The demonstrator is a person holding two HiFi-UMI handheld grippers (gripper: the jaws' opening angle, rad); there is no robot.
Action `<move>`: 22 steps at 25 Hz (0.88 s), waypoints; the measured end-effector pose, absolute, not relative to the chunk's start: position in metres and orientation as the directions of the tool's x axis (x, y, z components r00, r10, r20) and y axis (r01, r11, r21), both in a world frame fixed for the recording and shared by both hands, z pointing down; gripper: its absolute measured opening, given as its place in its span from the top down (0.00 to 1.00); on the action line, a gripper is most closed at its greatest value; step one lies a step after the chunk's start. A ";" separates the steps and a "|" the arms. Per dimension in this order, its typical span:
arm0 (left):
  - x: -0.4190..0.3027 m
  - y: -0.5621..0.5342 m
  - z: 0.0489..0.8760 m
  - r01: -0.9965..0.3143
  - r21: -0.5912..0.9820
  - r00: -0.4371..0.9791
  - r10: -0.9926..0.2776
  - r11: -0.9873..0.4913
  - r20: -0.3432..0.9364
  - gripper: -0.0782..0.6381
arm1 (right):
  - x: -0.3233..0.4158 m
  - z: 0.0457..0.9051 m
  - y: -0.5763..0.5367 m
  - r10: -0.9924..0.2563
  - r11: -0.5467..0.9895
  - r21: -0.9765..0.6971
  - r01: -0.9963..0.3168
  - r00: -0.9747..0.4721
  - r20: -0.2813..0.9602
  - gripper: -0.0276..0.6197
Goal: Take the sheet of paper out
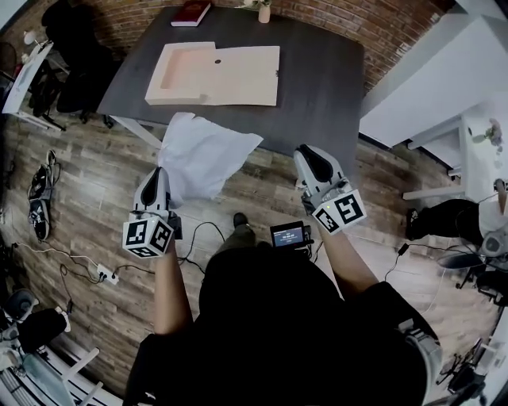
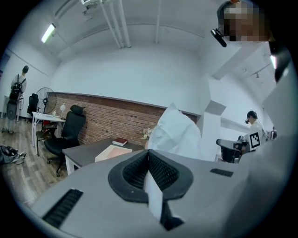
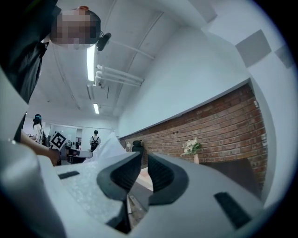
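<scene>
At the near edge of the dark grey surface we see the sheet of paper. It is white and thin, a little crumpled, with soft folds and one pointed corner to the right. It is held up in the air before this edge, above the wooden plank floor. We cannot tell whether its far part touches the surface.

The left claw is closed on the near left part of the sheet. In the left gripper view a narrow white strip of paper is pressed between the two black ribbed pads, and the rest of the sheet rises beyond them like a loose cone.

The right claw is to the right of the sheet and does not touch it. In the right gripper view its curved black pads stand slightly apart, with a narrow gap and nothing between them.

Farther on the surface lies a flat beige box that looks like cardboard. It is open, the left half a shallow tray with low walls and the right half a flat lid. The sheet is outside it, well apart on the near side. At the far edge are a dark red book and a small vase, before a brick wall.
</scene>
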State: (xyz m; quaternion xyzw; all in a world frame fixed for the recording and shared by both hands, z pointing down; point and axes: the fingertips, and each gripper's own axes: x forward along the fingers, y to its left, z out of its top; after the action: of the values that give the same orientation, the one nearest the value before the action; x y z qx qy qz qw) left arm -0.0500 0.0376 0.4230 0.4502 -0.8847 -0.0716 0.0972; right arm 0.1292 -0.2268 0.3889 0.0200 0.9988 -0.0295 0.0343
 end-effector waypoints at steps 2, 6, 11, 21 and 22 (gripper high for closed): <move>-0.026 0.041 0.428 -0.779 0.218 -0.575 -0.808 0.588 0.127 0.90 | 0.156 0.394 -0.224 0.031 0.997 -0.065 0.035 -0.998 -0.060 0.88; 0.018 0.045 0.440 -0.771 0.232 -0.575 -0.805 0.593 0.148 0.90 | 0.206 0.406 -0.221 0.021 0.996 -0.082 0.024 -0.999 -0.043 0.88; 0.064 0.058 0.453 -0.765 0.224 -0.578 -0.797 0.604 0.175 0.90 | 0.253 0.415 -0.215 0.010 0.996 -0.083 0.013 -0.999 -0.038 0.88; 0.094 0.078 0.458 -0.756 0.249 -0.578 -0.796 0.606 0.183 0.90 | 0.276 0.428 -0.193 0.003 0.995 -0.104 0.005 -1.000 -0.018 0.88; 0.093 0.079 0.458 -0.756 0.254 -0.575 -0.797 0.603 0.182 0.90 | 0.276 0.428 -0.191 0.001 0.994 -0.105 0.002 -1.000 -0.014 0.88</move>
State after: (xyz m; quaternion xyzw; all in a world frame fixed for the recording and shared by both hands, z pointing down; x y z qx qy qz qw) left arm 0.0929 0.0794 0.4577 0.4391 -0.8844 -0.0741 0.1395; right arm 0.2761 -0.1912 0.4280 0.0007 0.9986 -0.0528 0.0072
